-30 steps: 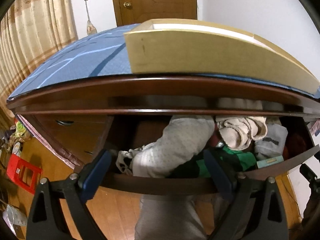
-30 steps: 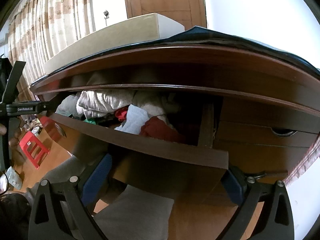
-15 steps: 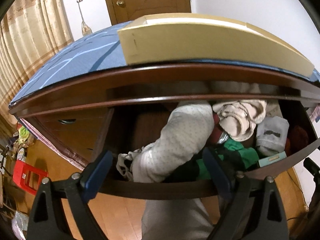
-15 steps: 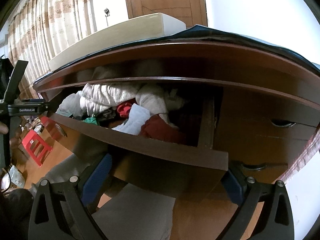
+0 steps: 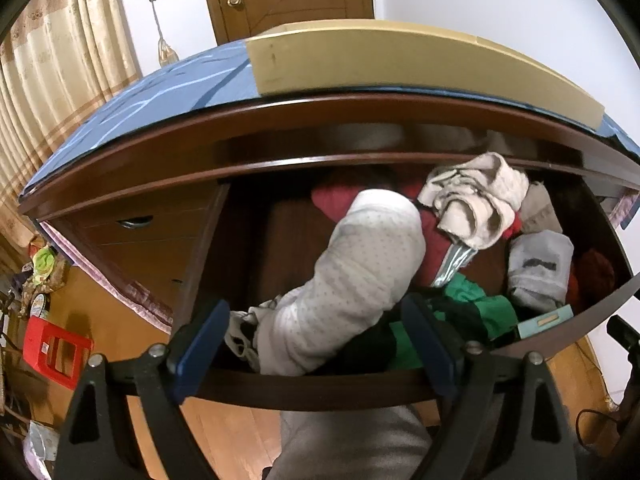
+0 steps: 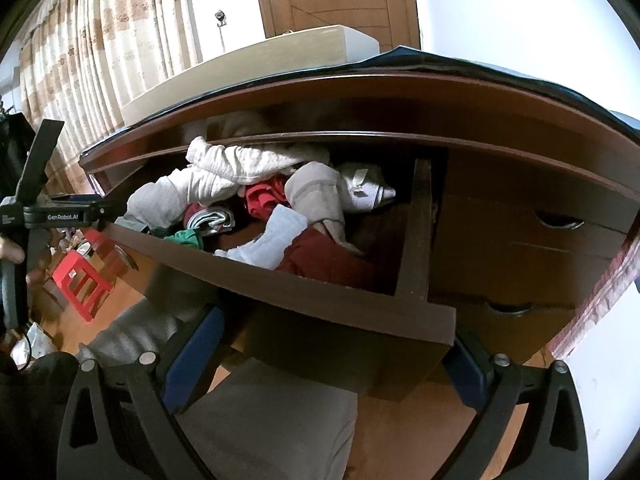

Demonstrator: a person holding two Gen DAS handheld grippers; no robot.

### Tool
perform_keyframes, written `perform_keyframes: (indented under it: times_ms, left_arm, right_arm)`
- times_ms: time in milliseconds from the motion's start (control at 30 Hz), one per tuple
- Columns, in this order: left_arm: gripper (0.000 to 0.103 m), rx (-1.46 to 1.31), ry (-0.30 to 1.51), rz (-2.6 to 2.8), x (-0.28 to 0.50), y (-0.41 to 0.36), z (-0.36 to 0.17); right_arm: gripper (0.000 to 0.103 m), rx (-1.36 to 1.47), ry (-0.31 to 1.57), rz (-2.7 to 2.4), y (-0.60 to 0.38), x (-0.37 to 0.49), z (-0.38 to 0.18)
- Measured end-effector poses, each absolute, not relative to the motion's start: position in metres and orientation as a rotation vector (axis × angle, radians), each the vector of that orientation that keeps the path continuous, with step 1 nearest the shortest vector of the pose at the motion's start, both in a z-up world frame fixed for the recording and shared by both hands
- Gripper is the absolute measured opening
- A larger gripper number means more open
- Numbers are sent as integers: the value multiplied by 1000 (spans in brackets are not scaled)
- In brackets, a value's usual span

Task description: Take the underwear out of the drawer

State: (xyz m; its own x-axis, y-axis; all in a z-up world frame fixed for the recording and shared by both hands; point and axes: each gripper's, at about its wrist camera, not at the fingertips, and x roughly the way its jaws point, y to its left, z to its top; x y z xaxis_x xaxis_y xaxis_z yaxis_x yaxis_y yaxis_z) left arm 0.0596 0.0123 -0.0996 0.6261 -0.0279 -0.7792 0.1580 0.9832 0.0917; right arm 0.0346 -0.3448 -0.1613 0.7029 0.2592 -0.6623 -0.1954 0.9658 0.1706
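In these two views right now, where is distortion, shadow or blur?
Left wrist view: fisheye bends the dresser top into an arc; the drawer's left back is in shadow. Right wrist view: same bending, black corners, and the wall is washed out; clothes stay sharp.

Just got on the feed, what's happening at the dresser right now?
A person holds a gripper in each hand in front of an open drawer stuffed with clothes. The left gripper is open, its jaws having just narrowed a little, and it points at a white dotted garment near the drawer's front; its fingers do not press on it. The right gripper is open too, low by the drawer's front panel, holding nothing. Nothing has been taken out yet.
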Motion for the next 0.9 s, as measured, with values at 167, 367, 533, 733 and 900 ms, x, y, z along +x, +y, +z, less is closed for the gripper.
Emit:
perform_keyframes:
  times_ms: [167, 367, 533, 733, 900]
  left_arm:
    - [90, 158, 889, -113, 50, 14, -99]
    - [90, 183, 893, -121, 42, 14, -98]
    - [89, 199, 899, -130, 34, 17, -96]
    - [89, 207, 901, -136, 27, 18, -97]
    - [89, 222, 901, -135, 24, 18, -97]
  right_arm:
    - [102, 93, 765, 263, -344, 29, -161]
    - [102, 82, 777, 283, -342, 12, -162]
    - [102, 80, 787, 294, -343, 3, -162]
    - [102, 88, 796, 302, -346, -7, -163]
    - [102, 83, 809, 305, -349, -6, -162]
